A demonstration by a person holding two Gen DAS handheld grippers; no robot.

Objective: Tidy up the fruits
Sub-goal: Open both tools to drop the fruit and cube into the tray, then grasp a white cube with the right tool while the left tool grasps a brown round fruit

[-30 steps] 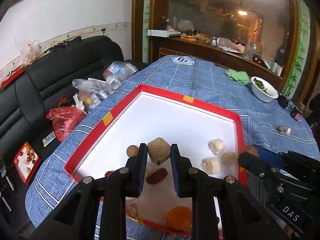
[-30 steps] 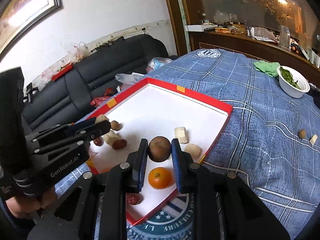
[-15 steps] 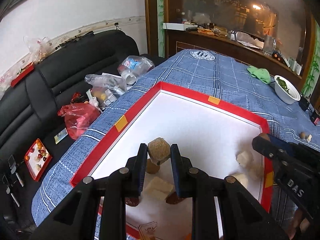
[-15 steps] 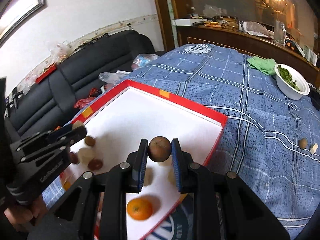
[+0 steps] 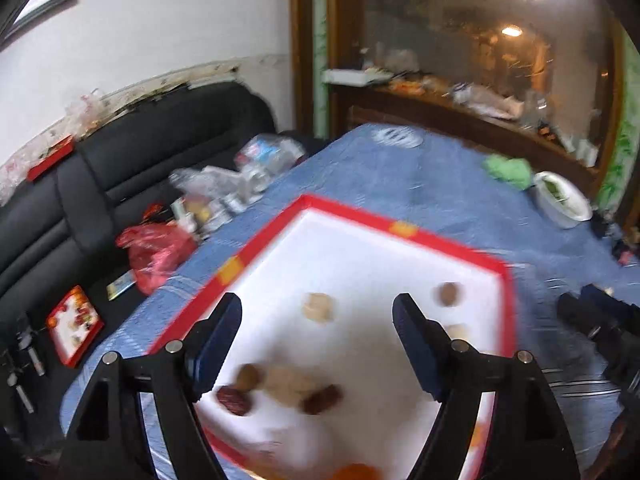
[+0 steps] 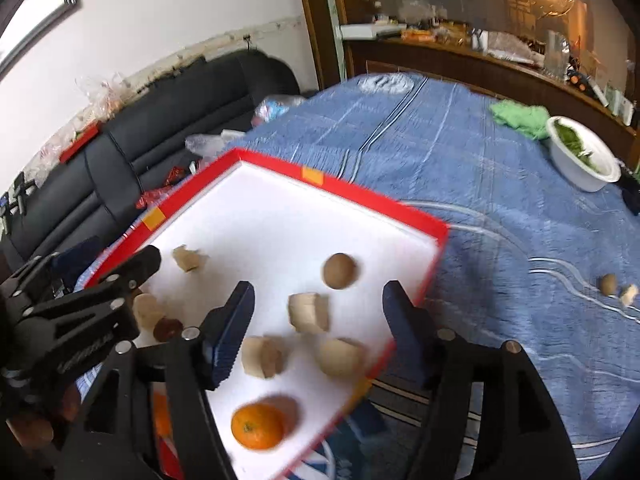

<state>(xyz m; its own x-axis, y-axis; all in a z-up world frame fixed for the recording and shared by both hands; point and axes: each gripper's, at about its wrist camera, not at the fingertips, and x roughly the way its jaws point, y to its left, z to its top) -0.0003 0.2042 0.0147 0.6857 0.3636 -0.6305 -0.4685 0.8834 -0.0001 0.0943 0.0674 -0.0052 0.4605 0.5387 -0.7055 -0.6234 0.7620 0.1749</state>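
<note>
A red-rimmed white tray (image 5: pixel 400 228) (image 6: pixel 312 176) lies on the blue tablecloth. My left gripper (image 5: pixel 318 308) hangs over it with its jaws opening and nothing pressed between them. A tan faceted fruit (image 5: pixel 318 307) lies on the tray floor below that gap. My right gripper (image 6: pixel 319 296) is also opening, empty, and a brown round fruit (image 6: pixel 339 271) rests on the tray just beyond it. Pale chunks (image 6: pixel 309 312), an orange (image 6: pixel 258 426) and dark red dates (image 5: pixel 234 396) are scattered in the tray. The left wrist view is blurred.
A white bowl of greens (image 6: pixel 584 160) and a green cloth (image 6: pixel 520 116) sit at the table's far right. Two small pieces (image 6: pixel 608 284) lie loose on the cloth to the right of the tray. A black sofa with a red bag (image 5: pixel 156 256) runs along the left.
Both grippers went from shut to wide. The left let go of the tan faceted fruit and the right let go of the brown round fruit; both now lie in the tray.
</note>
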